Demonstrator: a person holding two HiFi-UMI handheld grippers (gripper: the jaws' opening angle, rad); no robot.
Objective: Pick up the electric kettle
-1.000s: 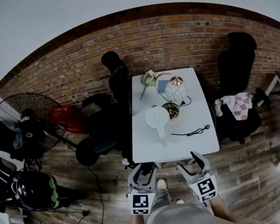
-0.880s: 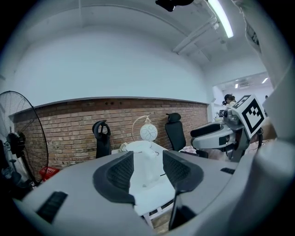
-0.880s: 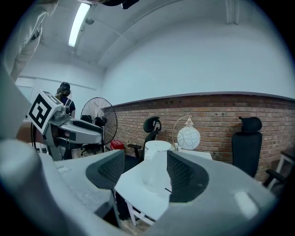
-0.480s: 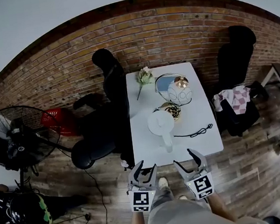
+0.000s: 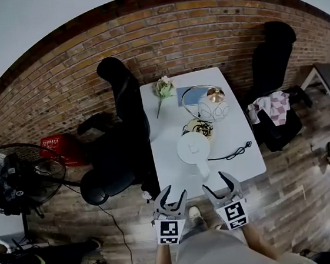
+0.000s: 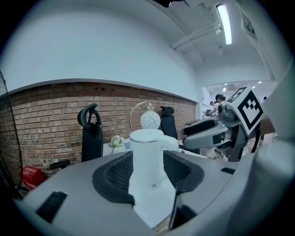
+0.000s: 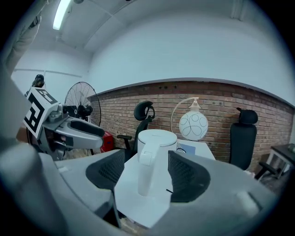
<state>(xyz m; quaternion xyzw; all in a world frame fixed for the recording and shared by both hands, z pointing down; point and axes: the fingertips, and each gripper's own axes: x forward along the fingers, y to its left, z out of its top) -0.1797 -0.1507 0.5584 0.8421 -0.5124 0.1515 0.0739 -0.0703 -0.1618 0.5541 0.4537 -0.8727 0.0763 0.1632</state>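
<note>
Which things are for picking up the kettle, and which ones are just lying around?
For the job:
kettle
left hand-held gripper
right hand-held gripper

Just lying about:
lamp
flower
cable
fan

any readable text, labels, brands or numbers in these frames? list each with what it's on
No text can be read anywhere.
electric kettle: a small mark on the lid, too small to read.
left gripper and right gripper: their cubes carry square black-and-white marker patterns, no letters or digits.
red crate: no print can be made out.
</note>
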